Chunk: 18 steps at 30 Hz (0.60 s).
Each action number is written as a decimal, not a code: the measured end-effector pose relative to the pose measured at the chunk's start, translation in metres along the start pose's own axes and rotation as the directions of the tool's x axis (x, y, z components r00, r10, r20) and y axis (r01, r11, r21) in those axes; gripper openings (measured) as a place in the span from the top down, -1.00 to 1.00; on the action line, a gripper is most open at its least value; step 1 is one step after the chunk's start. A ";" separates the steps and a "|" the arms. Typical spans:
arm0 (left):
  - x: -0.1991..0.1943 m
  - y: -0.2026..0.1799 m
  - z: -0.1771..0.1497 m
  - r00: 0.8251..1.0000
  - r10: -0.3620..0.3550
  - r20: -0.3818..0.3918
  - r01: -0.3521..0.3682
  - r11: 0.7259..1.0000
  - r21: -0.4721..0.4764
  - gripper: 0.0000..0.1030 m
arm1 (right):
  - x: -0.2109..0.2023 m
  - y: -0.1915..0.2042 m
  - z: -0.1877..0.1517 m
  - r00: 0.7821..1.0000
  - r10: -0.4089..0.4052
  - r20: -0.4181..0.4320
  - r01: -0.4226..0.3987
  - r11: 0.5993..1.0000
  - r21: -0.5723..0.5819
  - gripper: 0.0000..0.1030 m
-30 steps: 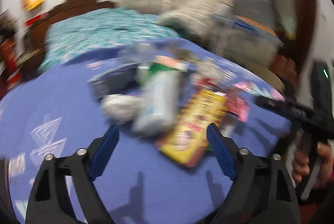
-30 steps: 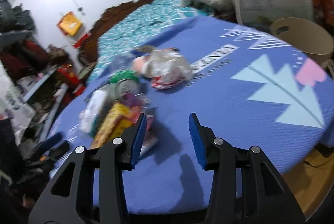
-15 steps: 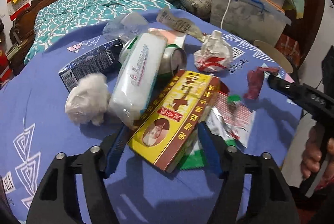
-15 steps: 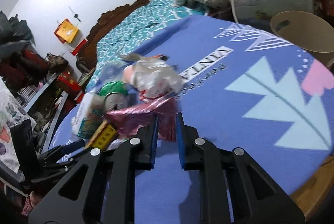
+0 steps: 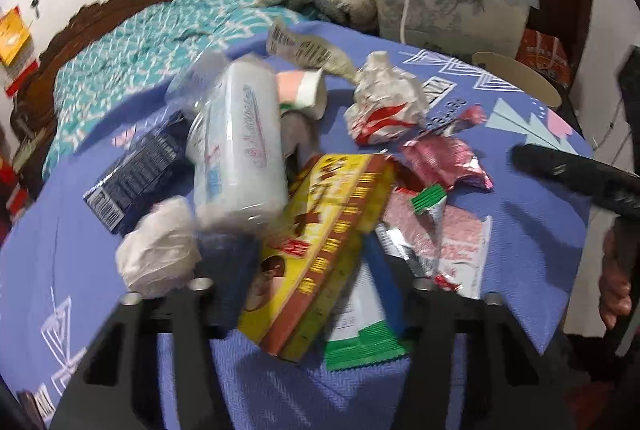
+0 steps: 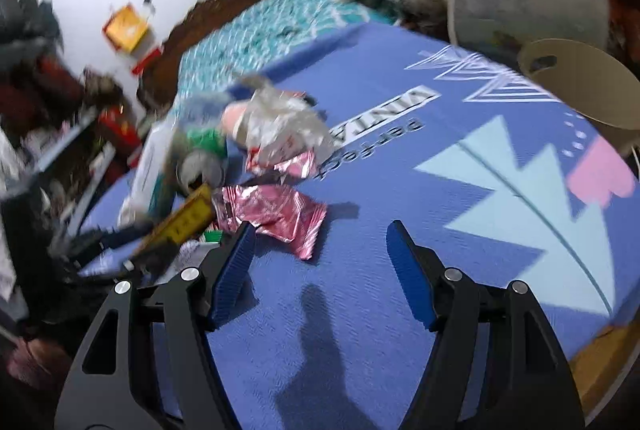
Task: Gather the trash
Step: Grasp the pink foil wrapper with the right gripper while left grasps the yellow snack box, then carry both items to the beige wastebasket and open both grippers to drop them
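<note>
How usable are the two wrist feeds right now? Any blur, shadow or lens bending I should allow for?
Left wrist: motion-smeared near the lens, so the yellow box and left gripper read soft; the edges curve. Right wrist: the left-side clutter streaks, the pink wrapper stays legible, and the right gripper throws a dark shadow on the blue tablecloth.

Pink wrapper (image 6: 276, 218) beside hand-held gripper (image 6: 320, 262)
</note>
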<state>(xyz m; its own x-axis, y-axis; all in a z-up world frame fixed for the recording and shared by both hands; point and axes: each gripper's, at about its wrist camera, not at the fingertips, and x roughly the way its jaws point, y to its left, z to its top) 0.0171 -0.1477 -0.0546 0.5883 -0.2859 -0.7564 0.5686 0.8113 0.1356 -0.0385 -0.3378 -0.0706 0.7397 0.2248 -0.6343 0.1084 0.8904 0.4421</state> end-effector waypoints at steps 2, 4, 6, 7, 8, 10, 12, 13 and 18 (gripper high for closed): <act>-0.006 0.001 0.002 1.000 -0.017 0.010 0.017 1.000 0.004 0.55 | 0.019 0.003 0.005 0.998 0.003 -0.068 -0.004 1.000 -0.015 -0.31; -0.015 0.006 0.001 0.998 -0.066 0.020 0.066 0.998 -0.013 0.83 | 0.028 0.003 0.008 0.997 -0.014 -0.069 0.011 0.999 -0.041 -0.26; -0.021 0.013 -0.002 0.996 -0.087 0.012 0.087 0.995 -0.040 0.99 | 0.036 0.007 0.013 0.996 -0.009 -0.088 0.003 0.998 -0.068 -0.08; -0.023 0.016 -0.005 0.996 -0.089 0.010 0.089 0.995 -0.055 0.99 | 0.041 0.012 0.015 0.995 -0.009 -0.097 0.000 0.996 -0.091 -0.04; -0.025 0.021 -0.009 0.996 -0.089 0.009 0.089 0.993 -0.072 0.99 | 0.044 0.015 0.015 0.995 -0.009 -0.102 -0.002 0.994 -0.108 0.00; -0.029 0.027 -0.018 0.997 -0.073 0.002 0.073 0.993 -0.095 0.97 | 0.044 0.017 0.015 0.994 0.000 -0.105 -0.012 0.994 -0.112 0.04; -0.030 0.032 -0.024 0.998 -0.056 -0.011 0.054 0.993 -0.106 0.21 | 0.043 0.014 0.013 0.994 0.023 -0.109 -0.033 0.995 -0.090 0.06; -0.033 0.034 -0.028 0.999 -0.044 -0.003 0.043 0.993 -0.108 -0.05 | 0.041 0.011 0.012 0.994 0.030 -0.106 -0.038 0.996 -0.075 0.06; -0.035 0.032 -0.029 0.997 -0.073 0.017 0.073 0.996 -0.051 -0.33 | 0.029 -0.002 0.007 0.995 0.039 -0.089 -0.042 0.999 -0.032 0.04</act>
<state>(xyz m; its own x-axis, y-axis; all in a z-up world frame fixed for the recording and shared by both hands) -0.0014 -0.0967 -0.0427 0.5554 -0.3529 -0.7530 0.5804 0.8129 0.0471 -0.0120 -0.3356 -0.0853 0.6811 0.2937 -0.6707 0.0559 0.8925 0.4477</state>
